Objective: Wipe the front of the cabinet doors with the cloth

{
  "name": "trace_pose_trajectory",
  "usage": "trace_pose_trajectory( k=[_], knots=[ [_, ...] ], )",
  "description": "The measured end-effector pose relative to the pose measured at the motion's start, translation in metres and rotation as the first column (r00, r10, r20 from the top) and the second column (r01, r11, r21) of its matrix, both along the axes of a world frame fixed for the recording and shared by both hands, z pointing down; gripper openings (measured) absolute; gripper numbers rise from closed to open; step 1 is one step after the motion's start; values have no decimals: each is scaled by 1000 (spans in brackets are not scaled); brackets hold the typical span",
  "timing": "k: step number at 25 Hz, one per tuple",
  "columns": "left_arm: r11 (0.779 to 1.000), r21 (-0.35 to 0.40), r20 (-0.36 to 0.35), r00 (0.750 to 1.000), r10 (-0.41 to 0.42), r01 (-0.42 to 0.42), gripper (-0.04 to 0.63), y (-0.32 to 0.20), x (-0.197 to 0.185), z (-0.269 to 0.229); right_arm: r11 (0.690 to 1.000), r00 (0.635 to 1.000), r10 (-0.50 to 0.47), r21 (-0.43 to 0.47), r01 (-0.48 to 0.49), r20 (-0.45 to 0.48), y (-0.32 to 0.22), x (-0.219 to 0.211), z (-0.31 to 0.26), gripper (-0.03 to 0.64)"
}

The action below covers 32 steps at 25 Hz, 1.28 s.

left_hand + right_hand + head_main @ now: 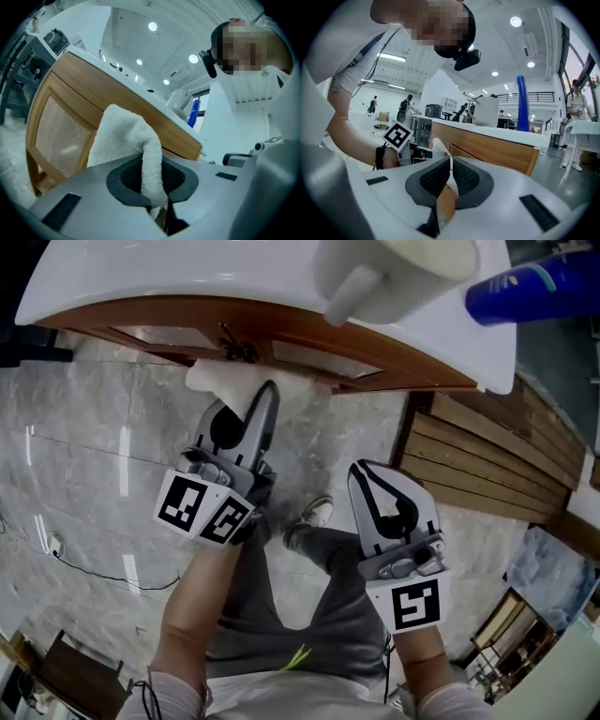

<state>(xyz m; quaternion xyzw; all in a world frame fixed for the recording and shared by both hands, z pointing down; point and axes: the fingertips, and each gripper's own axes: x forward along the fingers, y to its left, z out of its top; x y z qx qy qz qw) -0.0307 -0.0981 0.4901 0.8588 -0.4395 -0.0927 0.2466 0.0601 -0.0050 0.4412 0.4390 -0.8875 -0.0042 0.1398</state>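
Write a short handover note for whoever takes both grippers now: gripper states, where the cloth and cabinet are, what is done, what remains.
Left gripper: shut on the white terry cloth, whose free end bunches at the wooden cabinet door with the frosted panel, below the white countertop.
Right gripper: shut, empty, held back from the cabinet.
Done: cloth is gripped and at the door front. No wipe marks show, so the wiped area cannot be told.
Left: wipe across the door fronts.
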Motion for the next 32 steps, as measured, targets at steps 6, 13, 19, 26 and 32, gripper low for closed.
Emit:
trace_pose_trajectory(
  k=[6, 13, 19, 26, 32],
  knots=[
    [997, -3, 13, 997, -71, 71, 52, -14, -46, 43, 999, 999, -48, 14, 48, 3, -7, -33, 34, 44],
    [997, 11, 5, 997, -79, 79, 52, -30, -57, 63, 999, 999, -52, 14, 52, -8, -18, -44, 59, 44],
    [996, 20, -2, 997, -83, 83, 52, -40, -59, 67, 999, 999, -37, 14, 37, -22, -25, -36, 66, 44],
    [998, 4, -21, 998, -60, 60, 52, -40, -33, 77, 1000, 999, -22, 5, 22, -27, -29, -23, 73, 44],
    [999, 4, -35, 999, -39, 39, 52, -43, -17, 77, 1000, 1000, 1, 4, -1, -18, -32, -11, 76, 44]
  ],
)
